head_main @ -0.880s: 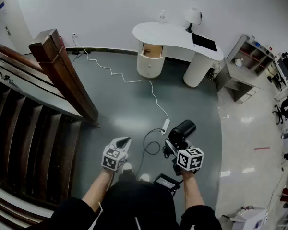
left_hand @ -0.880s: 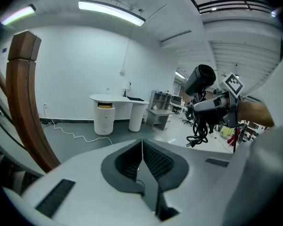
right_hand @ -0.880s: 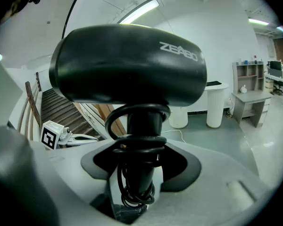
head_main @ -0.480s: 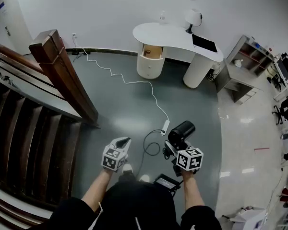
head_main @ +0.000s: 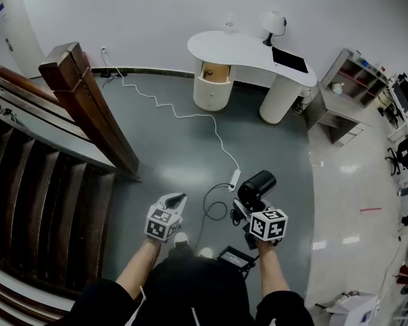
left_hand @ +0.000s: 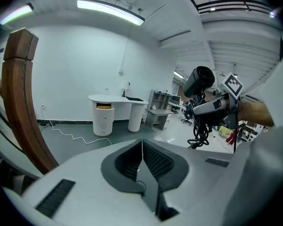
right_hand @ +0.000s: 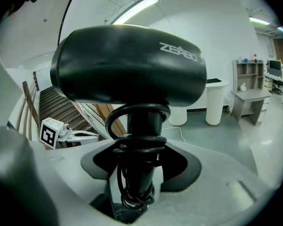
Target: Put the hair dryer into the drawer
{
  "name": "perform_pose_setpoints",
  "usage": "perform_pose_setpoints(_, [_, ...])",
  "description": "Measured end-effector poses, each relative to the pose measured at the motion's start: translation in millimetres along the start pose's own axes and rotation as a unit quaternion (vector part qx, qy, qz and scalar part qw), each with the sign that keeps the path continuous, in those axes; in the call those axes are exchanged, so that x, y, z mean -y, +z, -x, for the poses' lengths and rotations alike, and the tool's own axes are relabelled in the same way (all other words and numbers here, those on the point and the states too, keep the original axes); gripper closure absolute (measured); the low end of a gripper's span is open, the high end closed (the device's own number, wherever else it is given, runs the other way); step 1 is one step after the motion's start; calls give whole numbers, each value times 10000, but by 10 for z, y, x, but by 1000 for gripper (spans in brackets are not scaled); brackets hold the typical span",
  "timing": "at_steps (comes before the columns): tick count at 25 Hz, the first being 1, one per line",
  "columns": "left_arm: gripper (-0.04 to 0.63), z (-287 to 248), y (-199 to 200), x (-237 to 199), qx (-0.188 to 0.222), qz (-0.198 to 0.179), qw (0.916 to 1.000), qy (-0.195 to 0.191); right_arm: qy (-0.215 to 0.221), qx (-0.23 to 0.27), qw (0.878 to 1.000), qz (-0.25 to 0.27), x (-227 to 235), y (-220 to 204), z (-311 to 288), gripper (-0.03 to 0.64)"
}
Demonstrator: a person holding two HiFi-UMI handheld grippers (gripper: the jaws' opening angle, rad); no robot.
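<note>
At the far left a brown wooden stair rail (head_main: 88, 107) slants down to the grey floor (head_main: 170, 148), and a white cable (head_main: 183, 116) snakes across that floor to a power strip (head_main: 234, 179). The left gripper (head_main: 175, 201) is held out low in front of the person; its fingers (left_hand: 158, 161) are pressed flat together with nothing between them. Straight ahead and well apart from both hands stands the white curved counter (head_main: 245, 49), and the drawer (head_main: 215, 72) in its round pedestal is pulled open. To the right, the right gripper (head_main: 248, 208) has its fingers (right_hand: 184, 166) set wide and clamped on the handle of the black hair dryer (head_main: 257, 185) — the cord is wound in loops round that handle. The hair dryer is up in the air, barrel uppermost, nowhere near the drawer.
</note>
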State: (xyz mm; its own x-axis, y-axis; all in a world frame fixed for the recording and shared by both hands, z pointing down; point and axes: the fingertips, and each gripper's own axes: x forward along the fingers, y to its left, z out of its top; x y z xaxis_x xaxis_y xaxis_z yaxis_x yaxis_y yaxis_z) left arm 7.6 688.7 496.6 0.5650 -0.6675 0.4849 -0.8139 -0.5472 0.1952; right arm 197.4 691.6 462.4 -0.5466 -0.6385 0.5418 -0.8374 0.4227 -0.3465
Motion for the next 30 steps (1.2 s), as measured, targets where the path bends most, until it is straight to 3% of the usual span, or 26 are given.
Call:
perform_pose_setpoints(20, [581, -239, 243, -558, 135, -122, 9997, -162, -96, 2, 10000, -15, -65, 262, -557, 374])
perform_pose_setpoints(30, [581, -374, 204, -700, -57, -219, 9992, -341, -221, -11, 9997, -100, -66, 331, -695, 374])
